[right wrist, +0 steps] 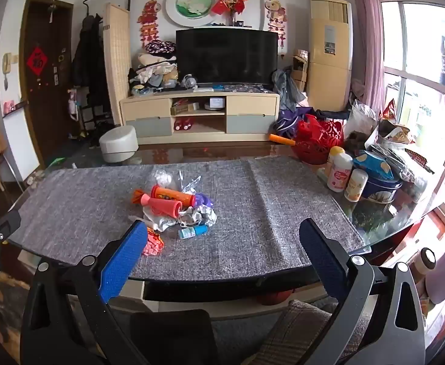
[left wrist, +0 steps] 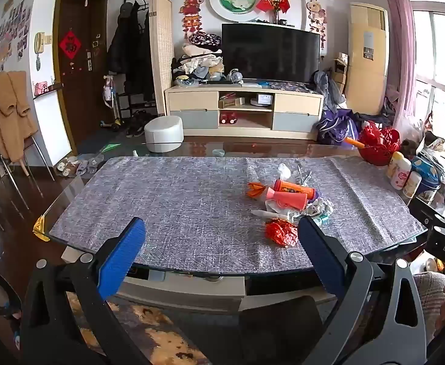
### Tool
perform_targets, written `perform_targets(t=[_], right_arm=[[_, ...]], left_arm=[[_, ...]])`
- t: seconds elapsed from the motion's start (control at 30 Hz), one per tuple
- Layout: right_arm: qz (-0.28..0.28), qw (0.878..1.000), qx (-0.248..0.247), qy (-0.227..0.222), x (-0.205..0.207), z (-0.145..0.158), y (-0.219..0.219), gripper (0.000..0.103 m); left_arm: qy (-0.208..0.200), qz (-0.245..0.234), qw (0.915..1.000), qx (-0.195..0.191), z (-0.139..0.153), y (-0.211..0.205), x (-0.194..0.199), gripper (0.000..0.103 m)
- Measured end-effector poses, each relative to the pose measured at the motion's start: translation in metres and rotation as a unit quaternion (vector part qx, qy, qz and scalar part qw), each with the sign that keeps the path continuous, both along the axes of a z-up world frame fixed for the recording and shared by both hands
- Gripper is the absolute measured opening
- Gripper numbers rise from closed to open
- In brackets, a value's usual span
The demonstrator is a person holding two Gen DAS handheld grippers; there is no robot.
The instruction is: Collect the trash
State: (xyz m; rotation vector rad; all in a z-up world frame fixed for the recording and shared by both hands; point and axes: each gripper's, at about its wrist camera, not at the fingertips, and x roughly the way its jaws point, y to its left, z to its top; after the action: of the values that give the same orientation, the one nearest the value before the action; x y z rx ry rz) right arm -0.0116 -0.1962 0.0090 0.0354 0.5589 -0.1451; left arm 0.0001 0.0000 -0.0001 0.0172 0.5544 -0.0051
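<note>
My left gripper (left wrist: 222, 254): fingers spread wide, nothing between them, hovering at the table's near edge.
My right gripper (right wrist: 224, 254): also spread wide and empty.
Trash pile (right wrist: 177, 206): orange tubes, crumpled wrappers, a small blue bottle, heaped on the grey mat (right wrist: 253, 213).
Table (right wrist: 374, 213): glass-topped; bottles and a tin crowd its right end.

Bare grey mat (left wrist: 161, 200) left of trash pile (left wrist: 286, 200); bottles (right wrist: 344, 176) crowd right.

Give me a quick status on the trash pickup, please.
Left gripper and right gripper open, empty. Trash pile untouched on the mat. Nothing in the way.
</note>
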Motion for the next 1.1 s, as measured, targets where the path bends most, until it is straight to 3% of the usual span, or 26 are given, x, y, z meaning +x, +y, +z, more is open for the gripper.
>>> perform_targets(t=[1.1], right_arm=[[0.001,1.0,0.007,-0.003,-0.003,0.0018,-0.0019,0.1]], left_arm=[[-0.006,-0.001,1.0,0.001,0.0064,-0.003,-0.0043,0.095]])
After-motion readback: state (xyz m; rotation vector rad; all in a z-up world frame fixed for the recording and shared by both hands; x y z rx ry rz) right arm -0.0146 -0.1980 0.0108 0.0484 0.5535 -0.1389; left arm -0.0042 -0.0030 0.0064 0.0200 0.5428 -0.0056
